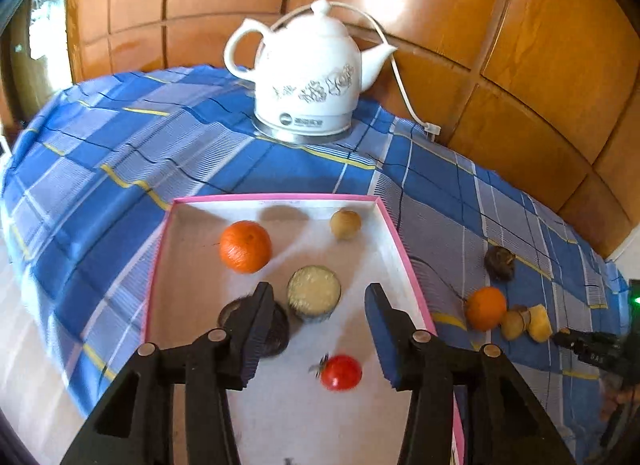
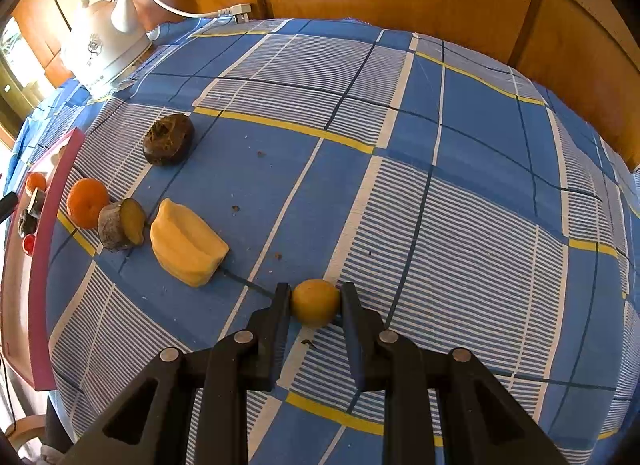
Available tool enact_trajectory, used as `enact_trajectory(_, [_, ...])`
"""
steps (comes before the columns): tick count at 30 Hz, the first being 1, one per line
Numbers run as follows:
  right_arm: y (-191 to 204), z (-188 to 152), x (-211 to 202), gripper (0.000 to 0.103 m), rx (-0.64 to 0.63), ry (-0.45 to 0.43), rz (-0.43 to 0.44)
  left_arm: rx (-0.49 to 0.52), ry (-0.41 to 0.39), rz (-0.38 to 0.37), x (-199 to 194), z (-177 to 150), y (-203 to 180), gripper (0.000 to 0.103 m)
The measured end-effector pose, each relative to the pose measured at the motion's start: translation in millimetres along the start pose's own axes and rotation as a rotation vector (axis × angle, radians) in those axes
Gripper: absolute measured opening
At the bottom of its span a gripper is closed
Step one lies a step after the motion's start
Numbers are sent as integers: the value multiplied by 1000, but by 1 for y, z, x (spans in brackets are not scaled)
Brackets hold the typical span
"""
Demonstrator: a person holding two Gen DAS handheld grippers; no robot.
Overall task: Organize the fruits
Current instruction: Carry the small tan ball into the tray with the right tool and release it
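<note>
A pink-rimmed white box point(image 1: 276, 197) lies on the blue checked cloth. In it are an orange point(image 1: 245, 247), a small tan round fruit point(image 1: 345, 225), a cut pale-faced piece point(image 1: 314, 293), a dark piece point(image 1: 280, 331) partly behind my left finger, and a red cherry tomato point(image 1: 341, 372). My left gripper point(image 1: 319, 297) hangs open over the box; the tomato shows between its fingers and touches neither pad. My right gripper point(image 2: 315, 291) is shut on a small yellow round fruit point(image 2: 315, 303) just above the cloth.
Right of the box point(image 2: 44, 265) on the cloth lie a dark brown fruit point(image 2: 168, 139), an orange point(image 2: 87, 203), a cut root piece point(image 2: 121, 223) and a yellow chunk point(image 2: 186, 247). A white kettle point(image 1: 308, 77) with its cord stands at the back by the wooden wall.
</note>
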State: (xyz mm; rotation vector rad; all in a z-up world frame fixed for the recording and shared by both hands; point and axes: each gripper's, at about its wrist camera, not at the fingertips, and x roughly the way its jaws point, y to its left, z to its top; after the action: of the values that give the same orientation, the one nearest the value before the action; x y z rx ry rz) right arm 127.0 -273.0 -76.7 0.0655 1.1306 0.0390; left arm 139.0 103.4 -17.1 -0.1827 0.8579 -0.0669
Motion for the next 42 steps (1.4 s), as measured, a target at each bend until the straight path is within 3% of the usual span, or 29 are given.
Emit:
enact_trajectory(15, [10, -2, 1, 25, -20, -7, -27, -26, -16, 44, -47, -48, 2, 50])
enact_trajectory(37, [13, -4, -1, 25, -29, -23, -52, -3, -36, 32, -66, -60, -7, 59])
enact_trajectory(42, [18, 1, -23, 25, -34, -97, -58, -9, -36, 34, -65, -60, -2, 59])
